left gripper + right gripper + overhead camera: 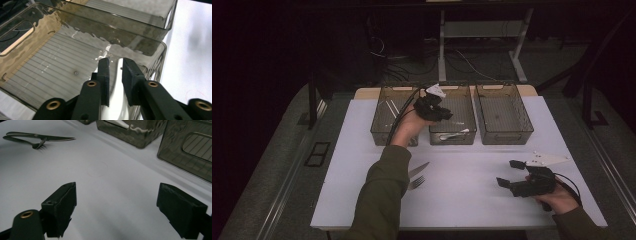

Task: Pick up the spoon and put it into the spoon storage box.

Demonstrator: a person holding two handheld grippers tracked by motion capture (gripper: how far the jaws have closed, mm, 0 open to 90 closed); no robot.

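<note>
Three clear smoky bins stand in a row at the table's back. My left gripper (443, 113) hovers over the middle bin (467, 107), jaws pointing down into it. In the left gripper view the jaws (115, 75) stand a narrow gap apart, and a white spoon (117, 100) shows through that gap, lying at the near end of the bin (50, 72). From above, the spoon (453, 134) rests on the bin floor, apart from the gripper. My right gripper (508, 172) sits low over the table's front right, jaws (116, 207) wide open with nothing between them.
A metal knife (418, 169) and fork (416, 183) lie on the white table beside the left sleeve; the knife (50, 137) and fork (30, 143) also show in the right gripper view. The left bin (384, 127) holds pale utensils. The right bin (504, 112) looks bare.
</note>
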